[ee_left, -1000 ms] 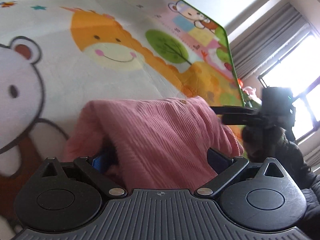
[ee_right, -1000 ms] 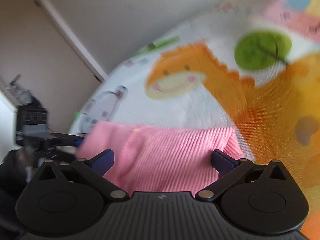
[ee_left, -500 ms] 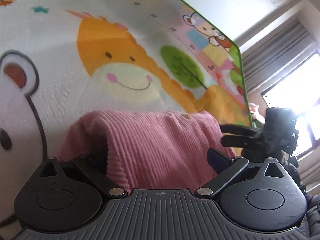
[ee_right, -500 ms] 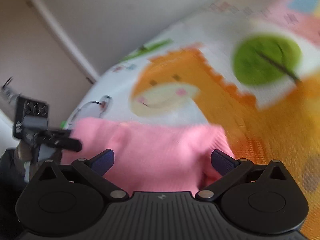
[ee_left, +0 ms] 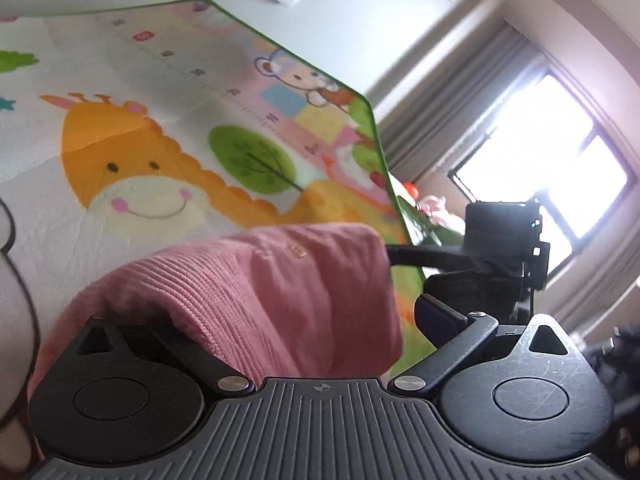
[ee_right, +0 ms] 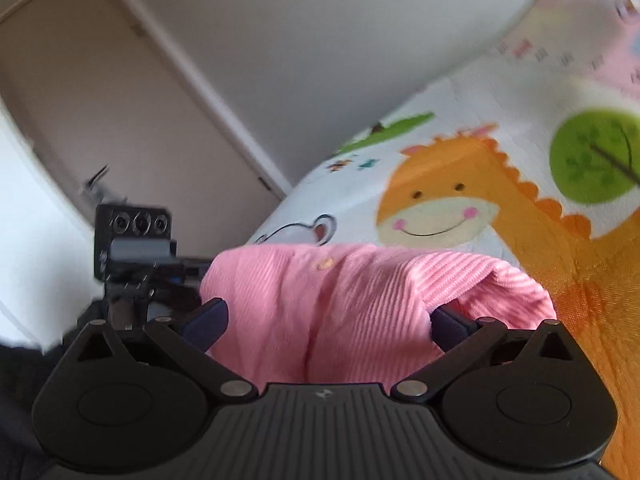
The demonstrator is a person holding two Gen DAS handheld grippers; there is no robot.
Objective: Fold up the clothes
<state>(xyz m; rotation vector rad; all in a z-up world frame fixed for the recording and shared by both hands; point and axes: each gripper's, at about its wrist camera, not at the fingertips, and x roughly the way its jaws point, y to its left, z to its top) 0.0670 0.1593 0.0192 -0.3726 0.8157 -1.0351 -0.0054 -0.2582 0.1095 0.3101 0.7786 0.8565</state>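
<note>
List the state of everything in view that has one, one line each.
pink garment: bunched, draped over both grippers' fingers, raised off the mat.
left hand-held gripper: jaws spread wide, cloth hanging between them.
right hand-held gripper: jaws spread wide, cloth over the right finger.
play mat: spread flat, a few creases.
door: closed.
curtains: drawn back from the window.
</note>
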